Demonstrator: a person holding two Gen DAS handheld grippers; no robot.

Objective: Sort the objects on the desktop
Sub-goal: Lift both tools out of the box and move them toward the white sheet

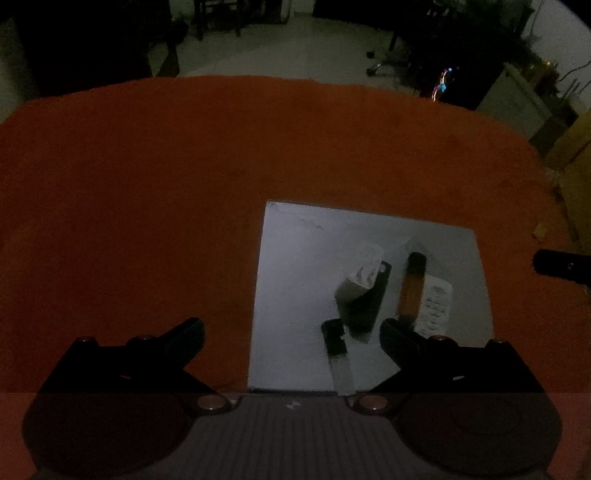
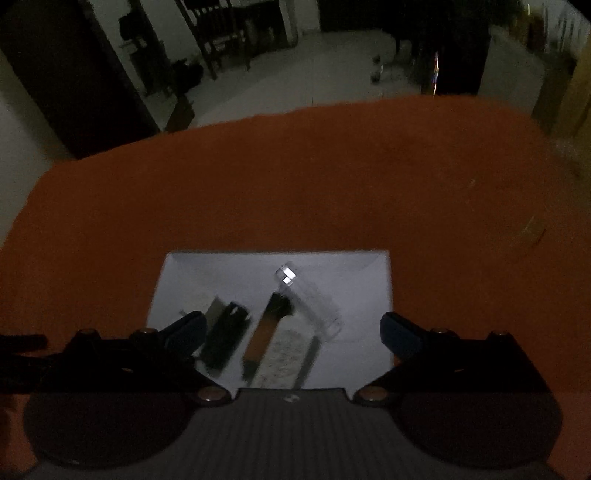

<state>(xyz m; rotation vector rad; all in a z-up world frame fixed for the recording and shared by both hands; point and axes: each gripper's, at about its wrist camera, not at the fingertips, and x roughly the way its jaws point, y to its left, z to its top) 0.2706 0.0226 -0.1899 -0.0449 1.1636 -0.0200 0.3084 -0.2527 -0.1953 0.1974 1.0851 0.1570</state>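
A white square tray (image 1: 295,266) (image 2: 362,280) lies on the orange tablecloth. It holds several small objects: a black rectangular item (image 1: 369,299) (image 2: 225,339), an amber tube with a dark cap (image 1: 410,284) (image 2: 264,336), a printed white packet (image 1: 436,306) (image 2: 284,350), a clear plastic piece (image 1: 364,269) (image 2: 314,299) and a black-capped stick (image 1: 338,354). My left gripper (image 1: 291,338) is open and empty above the tray's left edge. My right gripper (image 2: 293,332) is open and empty just above the objects.
The orange cloth (image 1: 147,184) covers the table to its far edge (image 1: 240,78). The other gripper's dark tip (image 1: 561,264) shows at the right, and at the left in the right wrist view (image 2: 22,343). Dim room with chairs (image 2: 221,33) beyond.
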